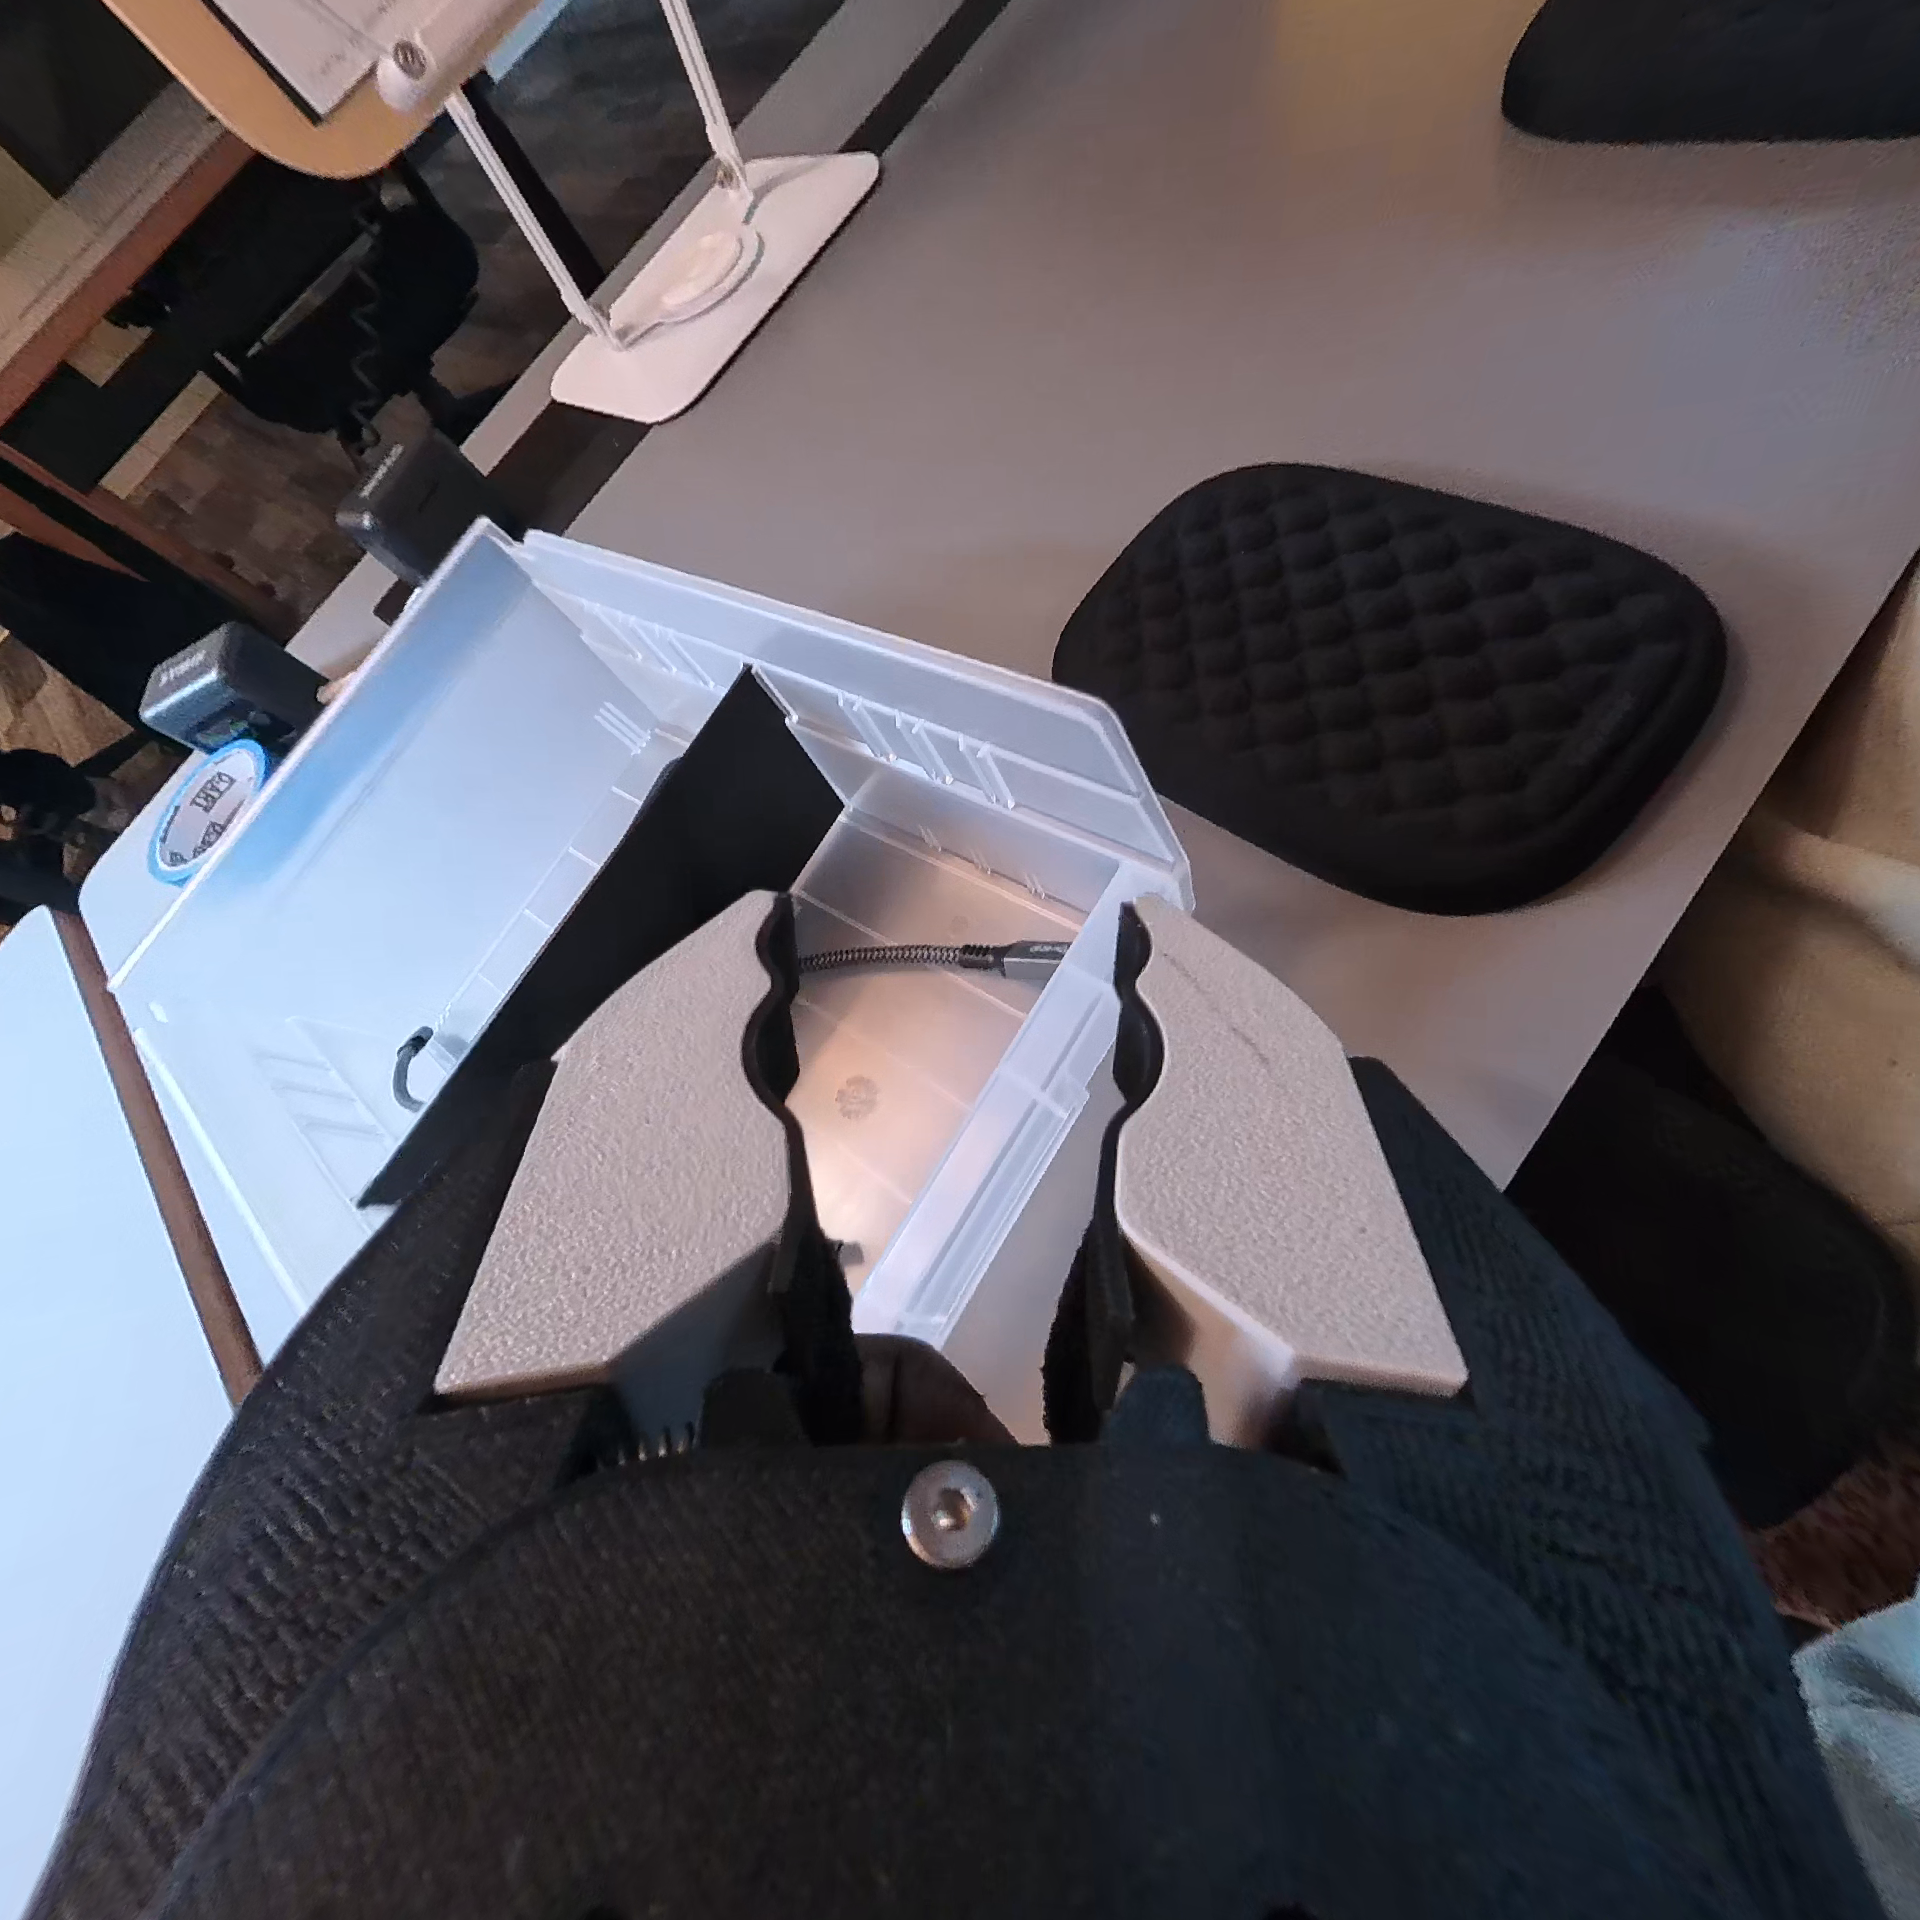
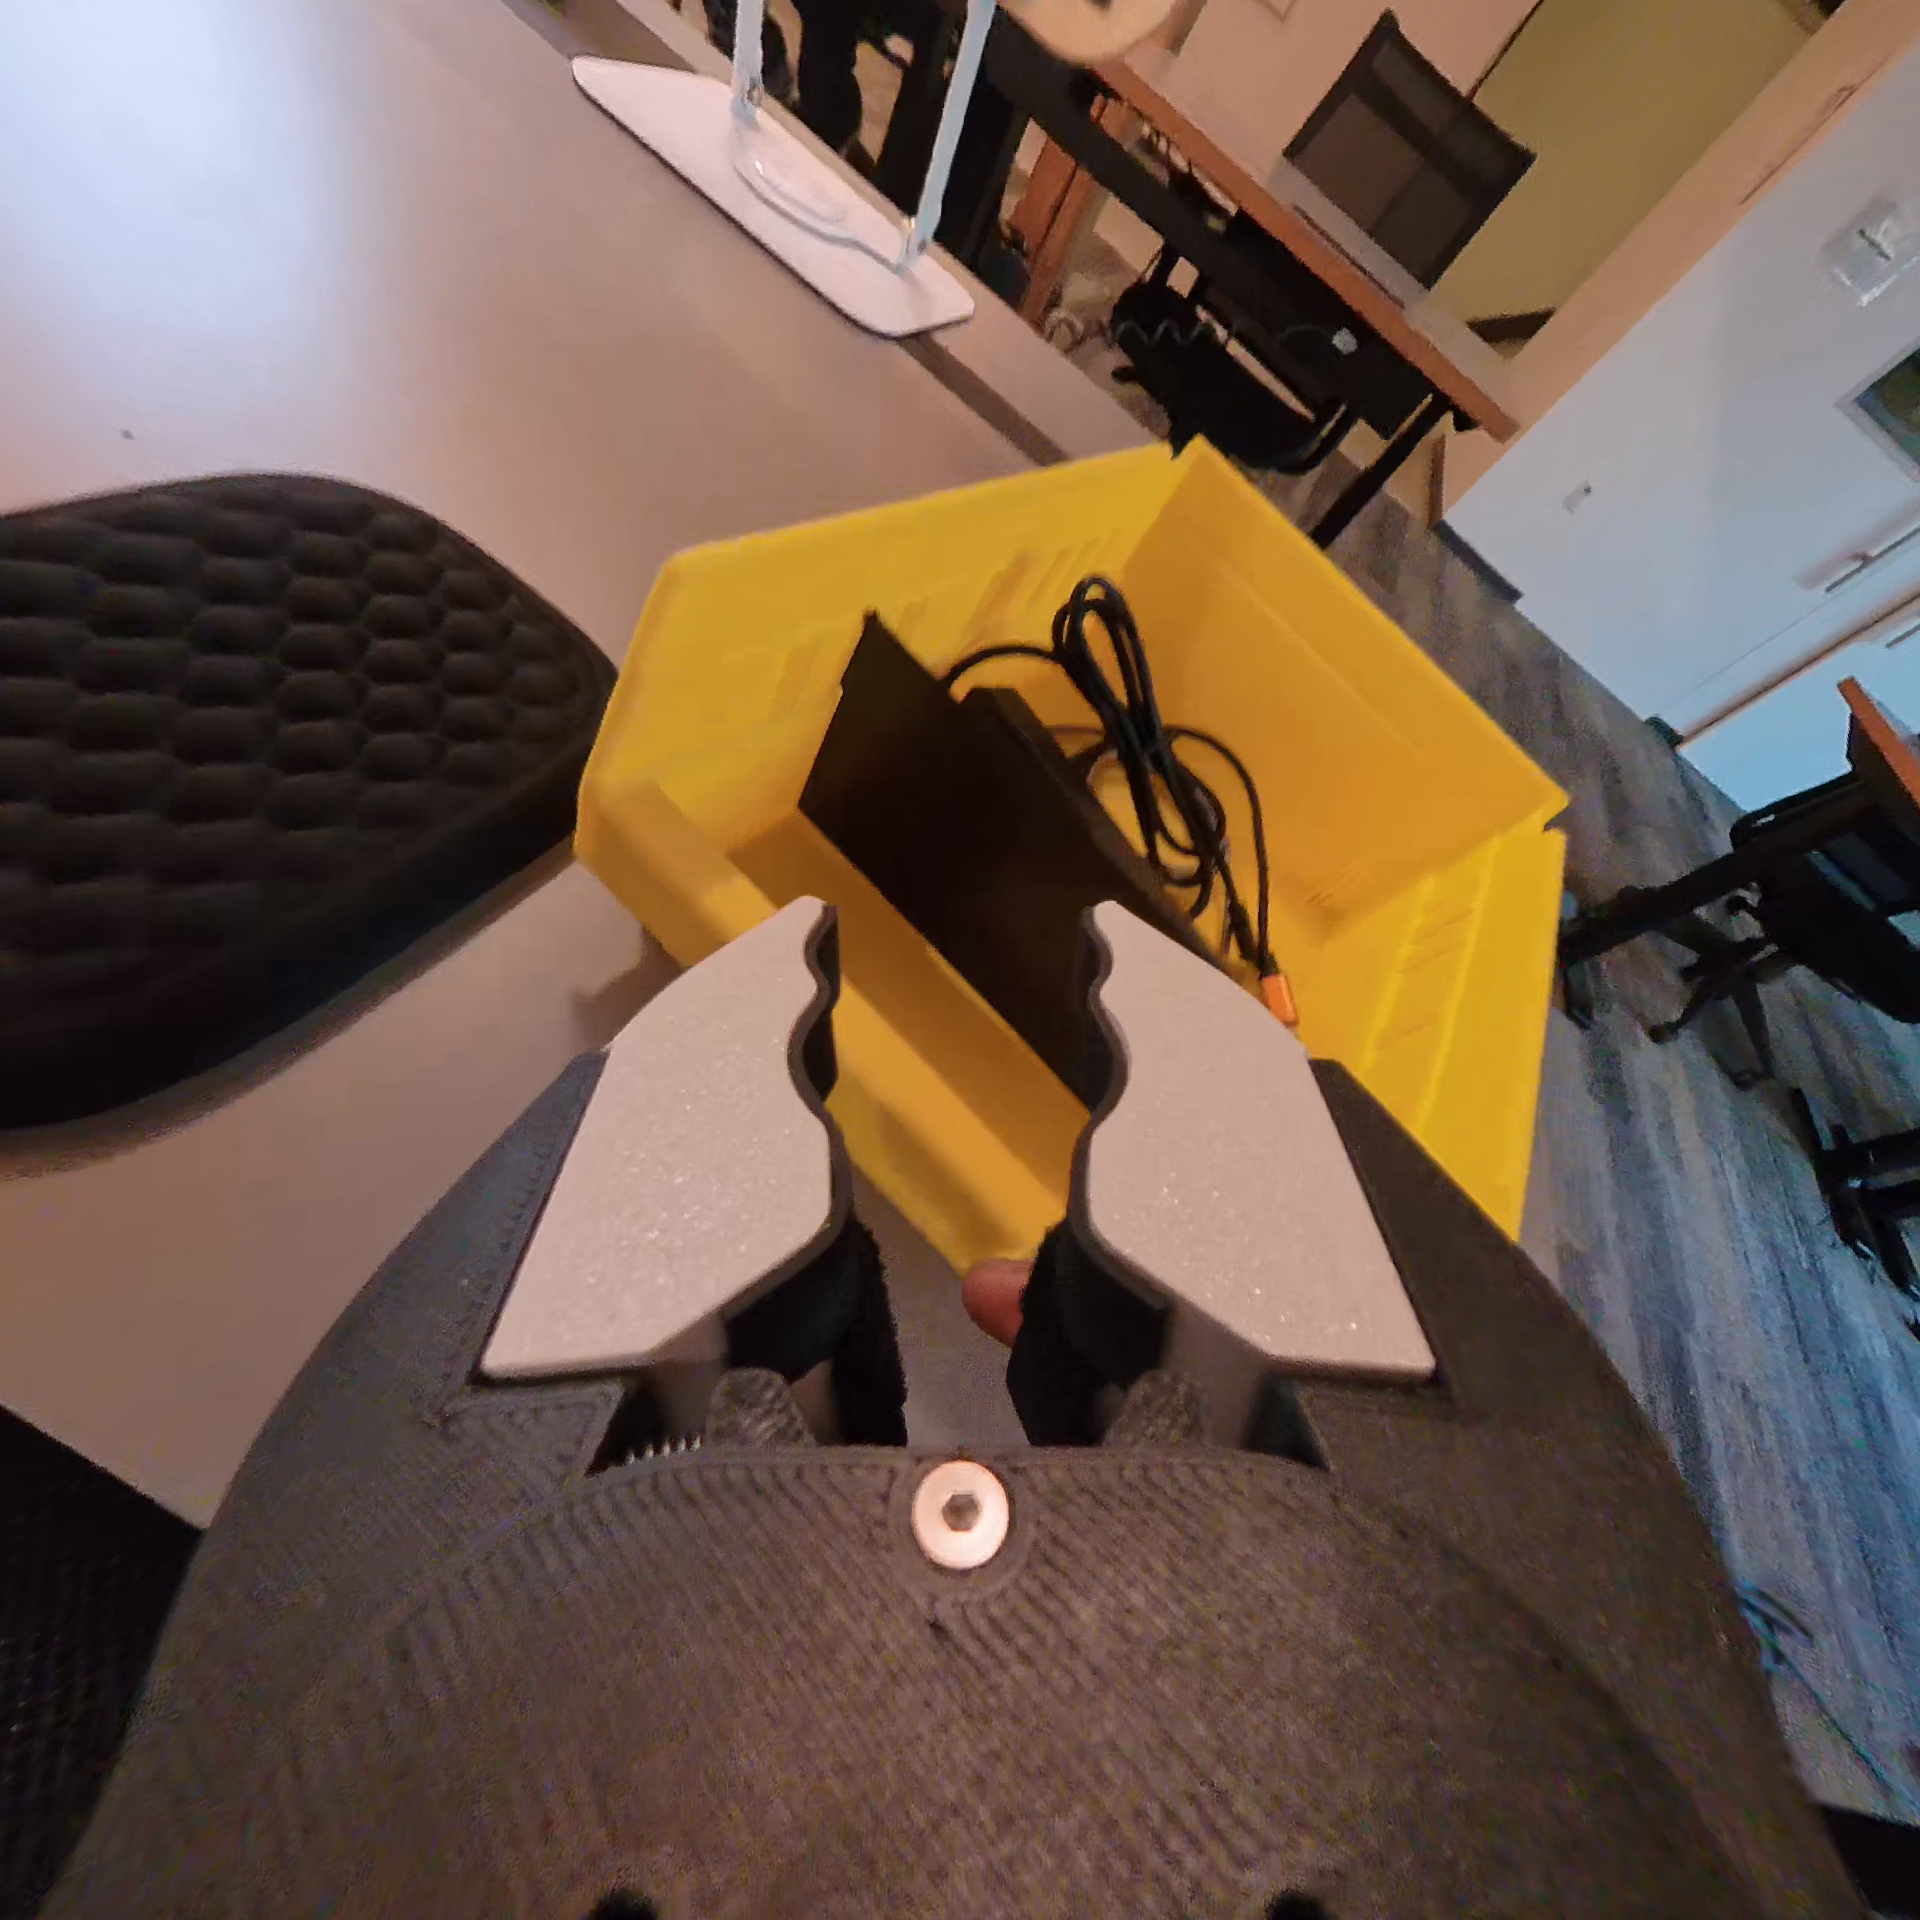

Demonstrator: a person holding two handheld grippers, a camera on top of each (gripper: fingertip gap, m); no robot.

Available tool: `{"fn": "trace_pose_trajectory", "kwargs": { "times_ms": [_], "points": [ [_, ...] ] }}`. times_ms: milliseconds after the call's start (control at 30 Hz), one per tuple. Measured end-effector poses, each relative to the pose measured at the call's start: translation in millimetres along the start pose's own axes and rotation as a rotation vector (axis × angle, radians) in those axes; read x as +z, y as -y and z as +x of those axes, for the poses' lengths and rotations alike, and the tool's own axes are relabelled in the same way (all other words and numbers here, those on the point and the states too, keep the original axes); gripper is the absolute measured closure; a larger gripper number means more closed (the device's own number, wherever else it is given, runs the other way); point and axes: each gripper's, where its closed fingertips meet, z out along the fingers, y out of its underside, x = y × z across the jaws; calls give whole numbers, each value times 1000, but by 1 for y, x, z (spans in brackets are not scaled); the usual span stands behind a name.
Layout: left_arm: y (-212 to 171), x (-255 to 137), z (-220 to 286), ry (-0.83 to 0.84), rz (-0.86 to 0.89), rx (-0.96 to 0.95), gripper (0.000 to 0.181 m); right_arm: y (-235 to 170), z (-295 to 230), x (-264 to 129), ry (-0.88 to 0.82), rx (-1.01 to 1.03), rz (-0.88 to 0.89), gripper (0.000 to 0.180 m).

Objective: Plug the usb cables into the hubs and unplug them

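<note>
In the left wrist view a clear plastic bin [image 1: 1081, 769] stands on the table with a black divider [image 1: 675, 883] across it. A grey braided USB cable [image 1: 904, 954] lies in its near compartment. My left gripper [image 1: 951, 914] is open and empty just above that compartment. In the right wrist view a yellow bin [image 2: 1382, 717] holds a black divider [image 2: 935, 821], a flat black hub [image 2: 1049, 748] behind it, and a coiled black cable [image 2: 1153, 748] with an orange plug [image 2: 1280, 1000]. My right gripper [image 2: 961, 925] is open and empty above the bin's near edge.
A black quilted pad [image 1: 1392, 686] lies on the grey table between the bins; it also shows in the right wrist view [image 2: 239, 769]. A white stand base [image 1: 717, 281] sits at the far edge. A blue tape roll [image 1: 208, 810] and black boxes [image 1: 416, 509] lie left of the clear bin.
</note>
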Motion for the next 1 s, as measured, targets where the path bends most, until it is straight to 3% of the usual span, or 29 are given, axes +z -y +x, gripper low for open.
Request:
{"fn": "trace_pose_trajectory", "kwargs": {
  "times_ms": [233,400,633,900,1000],
  "points": [
    [5,6,4,-20,13,13,121,32,20,13,76,-78,-40,134],
    [10,9,6,-29,15,27,121,45,20,42,282,-137,-163,135],
    [10,10,8,-34,20,31,121,23,40,87,464,-124,-433,148],
    [5,13,7,-37,9,21,121,-32,28,124,693,-135,-749,141],
    [4,12,6,-31,6,23,122,-42,24,126,761,-175,-782,155]
  ]
}}
